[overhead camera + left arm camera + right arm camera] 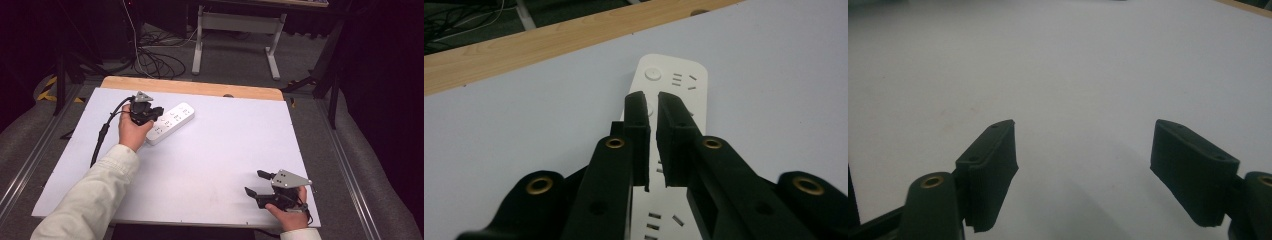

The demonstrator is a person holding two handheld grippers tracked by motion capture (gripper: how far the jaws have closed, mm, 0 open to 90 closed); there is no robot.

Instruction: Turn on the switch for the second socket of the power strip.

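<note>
White power strip (170, 123) lying flat at upper left of the high view, slanted on the pale tabletop (220, 150), just short of the wooden edge (200, 89). Left gripper (155, 114) hovering right over the near half of it; seen from the left gripper view, jaws nearly together with only a thin slit between the pads (639, 135), nothing pinched, the strip's round button (653, 74) and socket slots visible beyond and below the tips. No contact with the strip's surface to be made out, so not grasping. Right gripper (257, 182) parked at lower right of the high view, well apart from the strip, jaws spread wide over bare tabletop and holding nothing.

Judged from this: work centred on the strip, probably pressing its switch or poking at a socket with narrowed tips. No plug or cord anywhere on the table, so nothing inserted. Whether the button has been pressed cannot be told. Remaining, probably: lowering the tips onto the chosen spot, or pulling clear if that is done.
</note>
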